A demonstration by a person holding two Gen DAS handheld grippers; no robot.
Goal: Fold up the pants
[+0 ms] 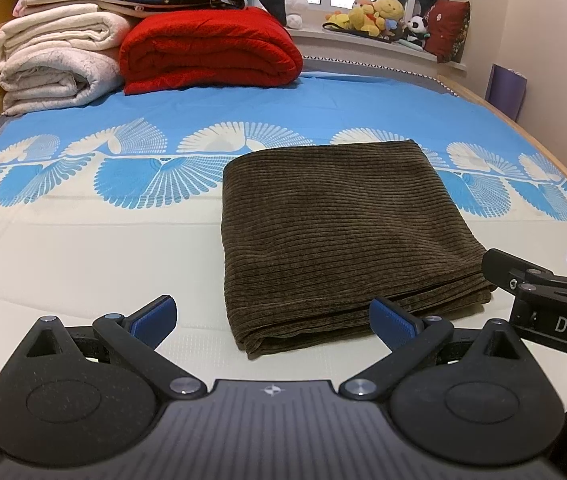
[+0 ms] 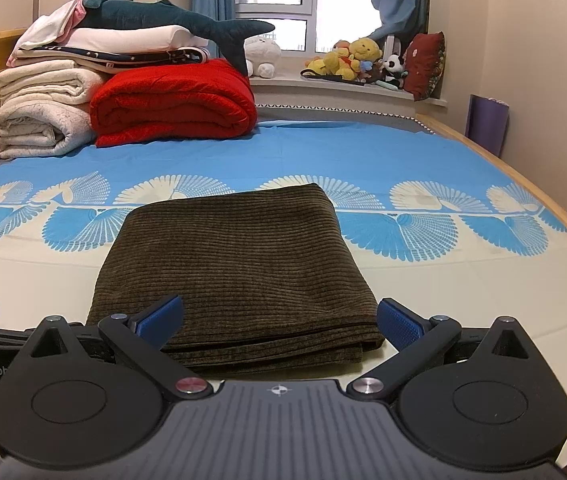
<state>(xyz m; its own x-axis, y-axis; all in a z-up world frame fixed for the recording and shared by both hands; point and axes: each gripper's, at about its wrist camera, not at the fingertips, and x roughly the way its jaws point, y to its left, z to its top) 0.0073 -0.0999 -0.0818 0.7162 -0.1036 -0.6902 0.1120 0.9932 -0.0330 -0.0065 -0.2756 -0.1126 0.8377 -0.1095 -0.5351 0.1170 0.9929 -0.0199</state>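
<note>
The brown corduroy pants (image 1: 339,236) lie folded into a thick rectangle on the bed; they also show in the right wrist view (image 2: 235,268). My left gripper (image 1: 273,318) is open and empty, just before the near left corner of the pants. My right gripper (image 2: 279,320) is open and empty, its blue pads (image 2: 397,322) either side of the near folded edge, above it. The right gripper also shows in the left wrist view (image 1: 543,276), beside the pants' near right corner.
The bed sheet (image 1: 83,248) is cream near me and blue with white fan patterns farther off. A red blanket (image 1: 211,48) and cream blankets (image 1: 51,64) are stacked at the far left. Stuffed toys (image 1: 375,14) sit on the windowsill. A wooden bed frame (image 2: 523,172) runs along the right.
</note>
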